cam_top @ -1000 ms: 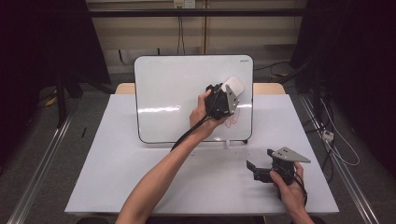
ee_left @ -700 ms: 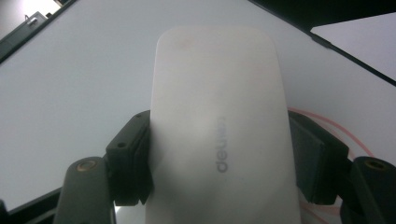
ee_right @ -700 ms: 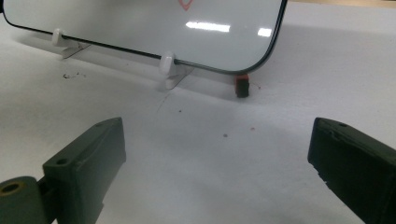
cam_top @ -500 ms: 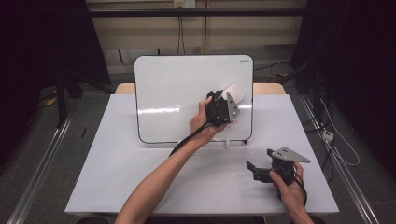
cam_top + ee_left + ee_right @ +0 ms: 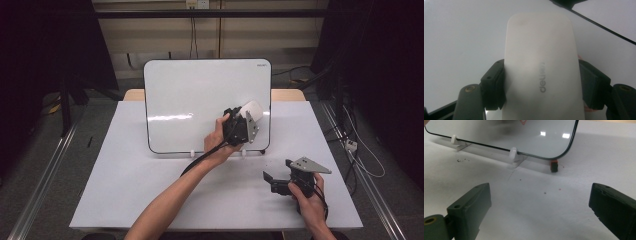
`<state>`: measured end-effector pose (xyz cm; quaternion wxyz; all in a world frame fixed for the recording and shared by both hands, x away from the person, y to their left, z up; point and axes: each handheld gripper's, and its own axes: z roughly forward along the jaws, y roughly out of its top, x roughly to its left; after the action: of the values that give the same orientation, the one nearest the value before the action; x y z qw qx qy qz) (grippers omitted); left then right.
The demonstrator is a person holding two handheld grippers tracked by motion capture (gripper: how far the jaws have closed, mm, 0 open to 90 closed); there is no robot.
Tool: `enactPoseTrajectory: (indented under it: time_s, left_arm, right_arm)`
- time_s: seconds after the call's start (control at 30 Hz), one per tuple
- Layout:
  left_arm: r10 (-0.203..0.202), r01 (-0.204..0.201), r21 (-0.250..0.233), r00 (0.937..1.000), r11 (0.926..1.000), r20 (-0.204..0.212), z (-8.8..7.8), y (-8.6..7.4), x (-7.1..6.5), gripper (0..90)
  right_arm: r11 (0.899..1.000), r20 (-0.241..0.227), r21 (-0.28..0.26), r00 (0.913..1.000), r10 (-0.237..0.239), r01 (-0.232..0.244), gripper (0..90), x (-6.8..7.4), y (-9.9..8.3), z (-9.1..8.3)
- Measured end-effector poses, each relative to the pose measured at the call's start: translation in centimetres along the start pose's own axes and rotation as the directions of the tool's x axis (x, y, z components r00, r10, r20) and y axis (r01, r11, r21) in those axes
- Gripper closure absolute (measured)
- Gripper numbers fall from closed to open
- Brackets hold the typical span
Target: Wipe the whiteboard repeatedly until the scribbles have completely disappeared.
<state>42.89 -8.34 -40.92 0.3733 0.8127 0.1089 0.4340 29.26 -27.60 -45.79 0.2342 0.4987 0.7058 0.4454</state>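
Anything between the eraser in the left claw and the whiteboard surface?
Nothing visible. The left claw is shut on the eraser, held against the whiteboard near its lower right. The right claw sits open, away on the table.

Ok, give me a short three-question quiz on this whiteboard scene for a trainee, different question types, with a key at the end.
1. True or false: the left gripper is shut on the white eraser.
2. Multiple choice: where is the right gripper?
A. pressed against the whiteboard
B. held low over the table, jaws apart and empty
C. gripping a marker
3. Fill in: in the right gripper view, a small red and black object sits on the table by the whiteboard's bottom ____.

Key: 1 true; 2 B; 3 corner.
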Motion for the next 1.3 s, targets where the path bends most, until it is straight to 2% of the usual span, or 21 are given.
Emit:
enactPoseTrajectory:
  time_s: [0.13, 0.2, 0.33, 0.43, 0.67, 1.0, 1.17, 1.23, 1.3]
  left_arm:
    - [0.025, -0.025, -0.001, 0.9996, 0.9997, 0.015, -0.4, -0.6, -1.2, 31.1]
    - [0.043, -0.043, -0.002, 0.9988, 0.9991, 0.023, -0.5, -0.8, -1.5, 31.1]
    - [0.054, -0.054, -0.003, 0.9980, 0.9986, 0.033, -0.7, -1.2, -2.0, 31.1]
    - [0.040, -0.040, 0.005, 0.9984, 0.9992, 0.040, -0.7, -1.1, -1.9, 31.1]
    - [0.040, -0.040, 0.001, 0.9984, 0.9992, 0.041, -0.6, -1.0, -1.7, 31.0]
    - [0.026, -0.026, 0.013, 0.9989, 0.9996, 0.039, 0.2, 0.4, 0.0, 31.0]
    - [0.016, -0.017, 0.020, 0.9994, 0.9997, 0.030, 0.8, 1.3, 1.6, 31.0]
    - [-0.007, 0.007, 0.017, 0.9997, 0.9998, 0.024, 1.1, 1.8, 2.5, 31.0]
    - [-0.011, 0.011, 0.021, 0.9998, 0.9997, 0.019, 1.3, 2.2, 3.1, 31.0]
  right_arm:
    - [1.000, -0.001, -0.001, 1.0000, -0.003, 0.003, 4.2, 0.0, 0.0, 0.0]
    - [1.000, -0.002, -0.001, 1.0000, -0.007, 0.007, 4.2, 0.0, 0.0, 0.0]
    - [1.000, 0.000, -0.005, 1.0000, -0.004, 0.004, 4.2, 0.0, 0.0, -0.1]
    - [1.000, 0.003, -0.004, 1.0000, -0.005, 0.005, 4.2, -0.1, 0.0, -0.1]
    - [1.000, 0.000, -0.005, 1.0000, -0.005, 0.005, 4.2, -0.1, 0.0, -0.1]
    - [1.000, -0.003, -0.005, 1.0000, -0.005, 0.005, 4.2, 0.0, 0.0, -0.1]
    - [1.000, -0.002, -0.010, 1.0000, -0.005, 0.005, 4.2, -0.1, 0.0, -0.2]
    - [1.000, -0.002, -0.011, 1.0000, -0.002, 0.002, 4.2, -0.1, 0.0, -0.2]
    - [1.000, -0.002, -0.010, 1.0000, 0.001, -0.001, 4.2, -0.1, 0.0, -0.2]
